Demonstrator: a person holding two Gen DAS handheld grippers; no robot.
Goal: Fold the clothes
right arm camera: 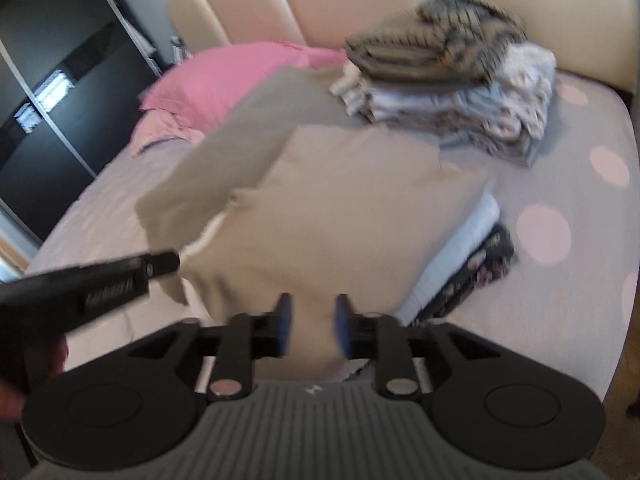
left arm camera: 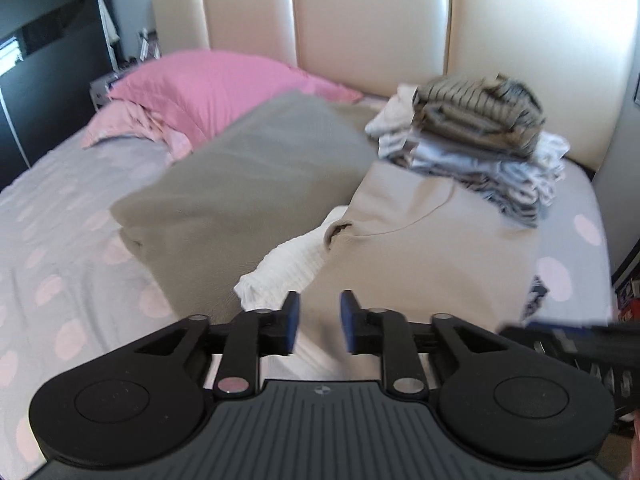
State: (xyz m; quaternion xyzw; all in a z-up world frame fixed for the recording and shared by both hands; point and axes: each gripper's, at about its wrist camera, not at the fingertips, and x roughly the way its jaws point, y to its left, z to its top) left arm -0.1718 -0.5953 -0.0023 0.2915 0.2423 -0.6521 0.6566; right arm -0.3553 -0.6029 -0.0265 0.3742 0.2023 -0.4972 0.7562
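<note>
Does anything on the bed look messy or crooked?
Yes. The far pile of folded clothes leans, and its striped top piece sits bunched, not flat. A white garment pokes out from under the folded beige top.

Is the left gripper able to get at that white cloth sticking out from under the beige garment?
Probably yes. The white cloth lies just ahead of the left gripper, a little to its left, on the bed. The jaws stand apart with nothing between them, and nothing blocks the way. The beige garment covers only its far end.
</note>
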